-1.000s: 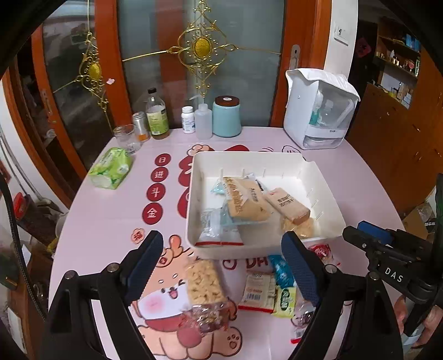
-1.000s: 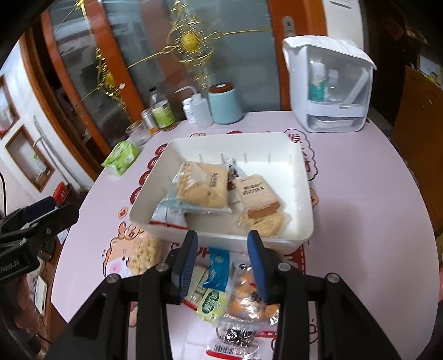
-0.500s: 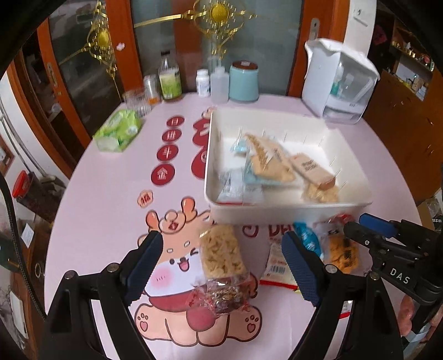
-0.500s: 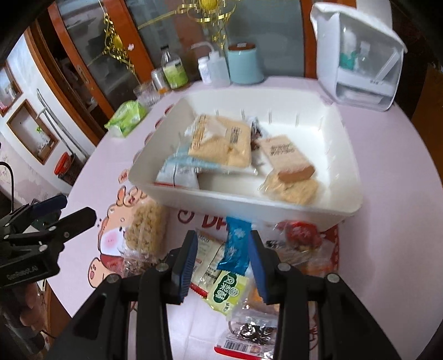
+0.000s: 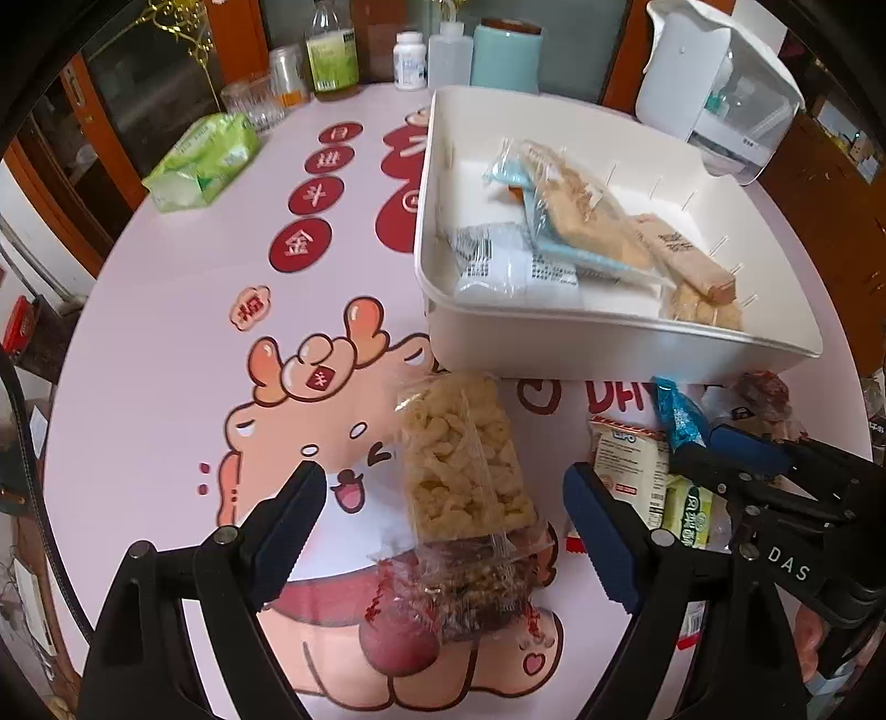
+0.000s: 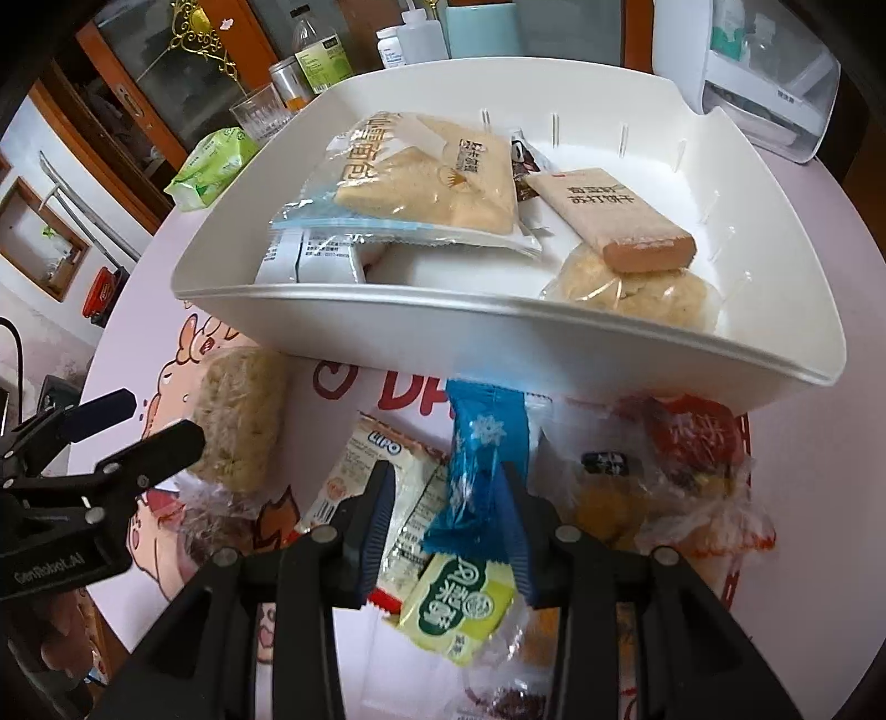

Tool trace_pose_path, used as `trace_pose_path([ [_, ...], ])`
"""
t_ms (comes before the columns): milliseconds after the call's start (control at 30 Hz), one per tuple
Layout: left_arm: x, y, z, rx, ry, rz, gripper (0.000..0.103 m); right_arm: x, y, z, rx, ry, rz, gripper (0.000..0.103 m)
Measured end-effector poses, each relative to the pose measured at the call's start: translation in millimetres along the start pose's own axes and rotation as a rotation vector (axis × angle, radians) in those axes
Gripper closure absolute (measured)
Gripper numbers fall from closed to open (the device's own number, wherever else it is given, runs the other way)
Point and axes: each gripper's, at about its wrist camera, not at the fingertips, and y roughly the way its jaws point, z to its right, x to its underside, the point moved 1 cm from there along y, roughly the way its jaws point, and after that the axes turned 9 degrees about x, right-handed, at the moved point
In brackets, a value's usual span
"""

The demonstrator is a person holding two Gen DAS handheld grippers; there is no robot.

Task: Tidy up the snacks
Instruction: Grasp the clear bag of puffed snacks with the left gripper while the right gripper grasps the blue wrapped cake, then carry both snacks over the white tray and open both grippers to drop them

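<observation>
snacks [image 5: 465,459] loom nearer than before: left fingers [image 5: 299,498] spread, right fingers [image 6: 376,509] unclenched around blue packet [image 6: 482,471].

White tray [image 5: 609,338] on the table holding several wrapped biscuits and cakes, clear pack of puffed yellow snacks [image 5: 465,459] lying flat before it, blue wrapper [image 6: 482,471], green sachet [image 6: 459,603] and cracker packet [image 6: 376,476] heaped nearby

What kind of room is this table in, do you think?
Probably a home dining room or living area: a round table with a cartoon cover, bottles and a drinking glass along its far edge, and a wood-framed glass cabinet behind.
</observation>
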Motion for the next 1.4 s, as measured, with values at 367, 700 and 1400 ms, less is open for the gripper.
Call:
trace_pose_path([
  [367, -5.2, 36.5, -12.0, 0.005, -0.032, -0.061, 0.016, -9.2, 23.7, -8.3, 0.147, -0.064, -0.022, 0.065],
  [700, -6.0, 60.5, -17.0, 0.022, -0.044, -0.107, 0.016, -10.1, 27.3, -13.3, 0.137, -0.091, -0.008, 0.076],
  [1400, 17.2, 49.0, 6.5, 0.056, -0.019, -0.090, 0.051, 12.6, -28.3, -13.1, -0.081, -0.022, 0.063, 0.078],
])
